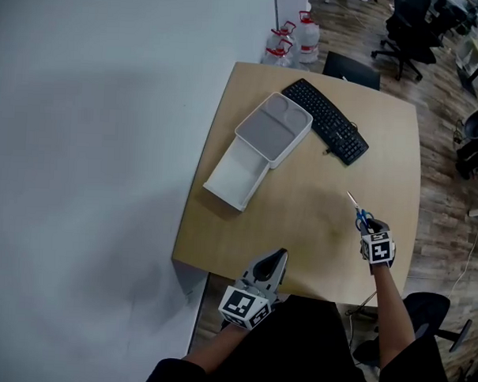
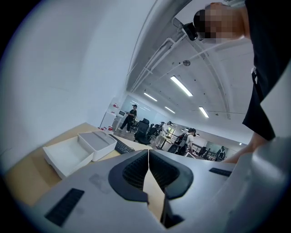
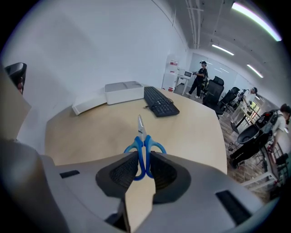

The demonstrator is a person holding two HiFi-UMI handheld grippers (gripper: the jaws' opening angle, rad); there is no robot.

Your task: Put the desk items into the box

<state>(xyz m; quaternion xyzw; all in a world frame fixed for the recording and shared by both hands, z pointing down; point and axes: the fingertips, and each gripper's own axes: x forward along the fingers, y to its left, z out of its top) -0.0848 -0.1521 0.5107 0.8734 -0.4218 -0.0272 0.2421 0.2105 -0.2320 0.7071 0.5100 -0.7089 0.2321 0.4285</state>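
head view: a tan desk (image 1: 315, 253) stands against a pale wall. on its far left part lies the white box (image 1: 238, 177), open, with a grey-topped tray (image 1: 275, 126) overlapping its far end. a black keyboard (image 1: 325, 120) lies just beside the tray, slanted. the right gripper (image 1: 369, 228) is over the near right part of the desk and holds blue-handled scissors (image 1: 360, 216), tip pointing away from the person, well apart from the box. the left gripper (image 1: 277, 255) hangs at the near edge of the desk, close to the person's body. water bottles (image 1: 295, 37) stand on the floor past the desk's far corner, and a black chair (image 1: 408, 27) stands further off. left gripper view: the jaws are pressed together with nothing between them. beyond them the box, the tray and the keyboard lie on the left, and people stand in the office far behind. right gripper view: the jaws are clamped on the scissors' blue handles, one pad on each side. the short blades stick out forward above the bare desk and aim towards the keyboard. the box and the tray lie at the far left edge, near the wall.
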